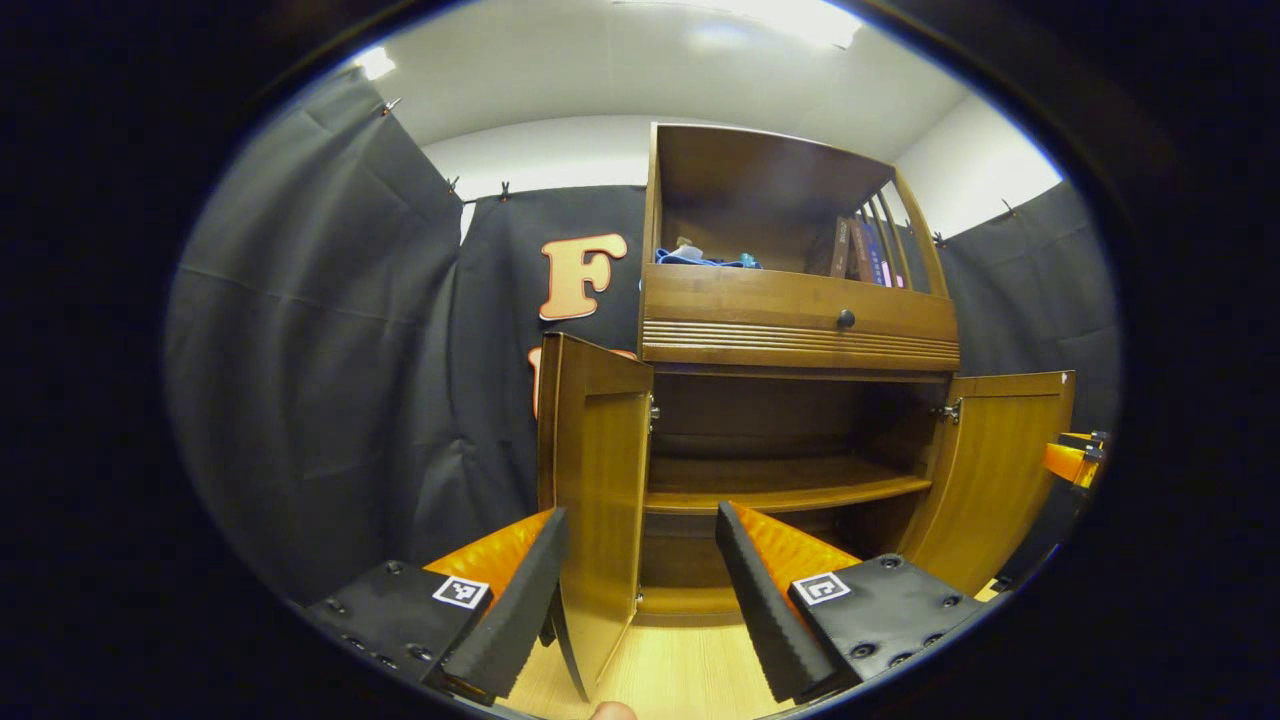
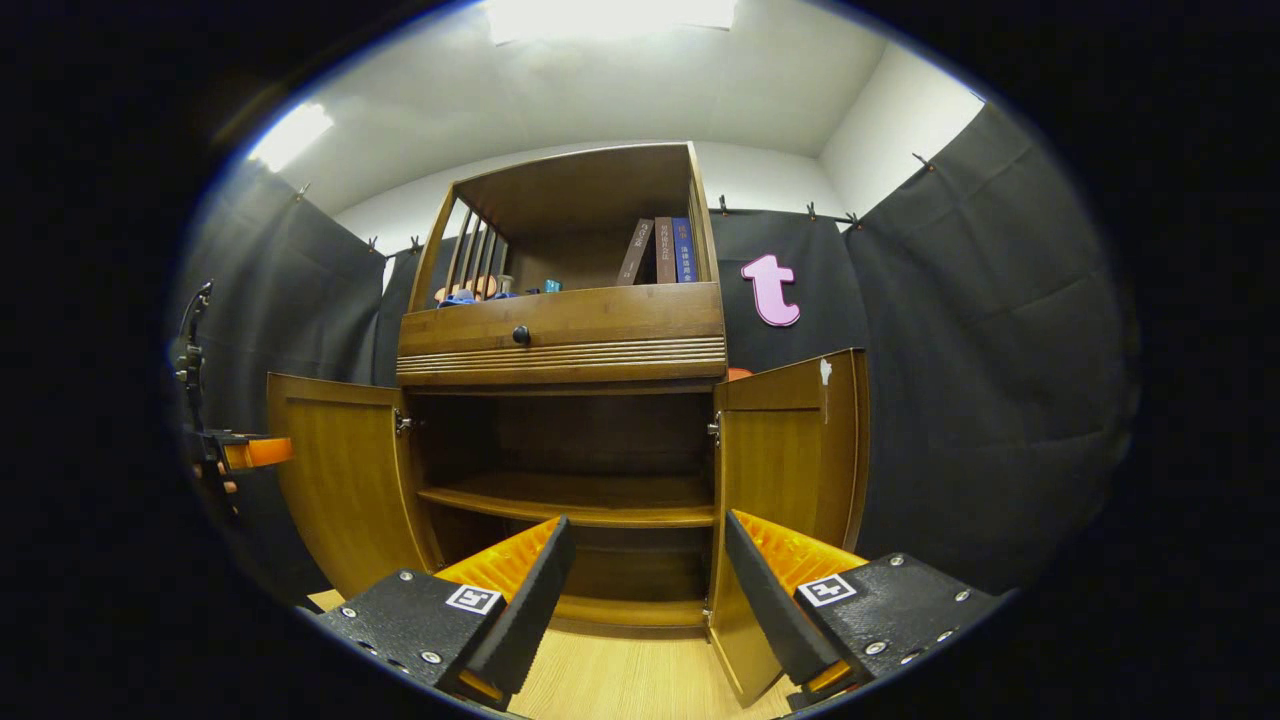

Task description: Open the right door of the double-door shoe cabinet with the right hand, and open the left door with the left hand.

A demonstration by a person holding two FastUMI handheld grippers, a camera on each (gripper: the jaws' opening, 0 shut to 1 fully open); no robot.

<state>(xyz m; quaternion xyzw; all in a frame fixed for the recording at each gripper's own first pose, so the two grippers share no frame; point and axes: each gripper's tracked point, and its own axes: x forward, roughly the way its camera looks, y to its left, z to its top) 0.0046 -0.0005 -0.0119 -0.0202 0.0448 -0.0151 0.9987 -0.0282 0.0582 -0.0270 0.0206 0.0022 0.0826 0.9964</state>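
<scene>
The wooden shoe cabinet [image 1: 800, 345] stands with both lower doors swung wide. In the left gripper view the left door [image 1: 600, 470] hangs edge-on just ahead. My left gripper [image 1: 640, 590] is open, and the door's lower edge lies between its fingers without being pressed. The right door [image 1: 1000, 470] stands open at the far side, with the other gripper [image 1: 1075, 460] beside it. In the right gripper view the right door [image 2: 790, 470] is open just ahead. My right gripper [image 2: 645, 590] is open and holds nothing. The left door [image 2: 340, 480] is open too, with the left gripper [image 2: 240, 452] beside it.
Inside, a bare wooden shelf [image 1: 780, 485] spans the cabinet. Above the doors is a drawer with a round dark knob [image 2: 520, 335]. The open top compartment holds books [image 2: 665, 250] and small blue items [image 1: 700, 260]. Light wood floor [image 2: 620, 680] lies below, and black cloth walls stand on both sides.
</scene>
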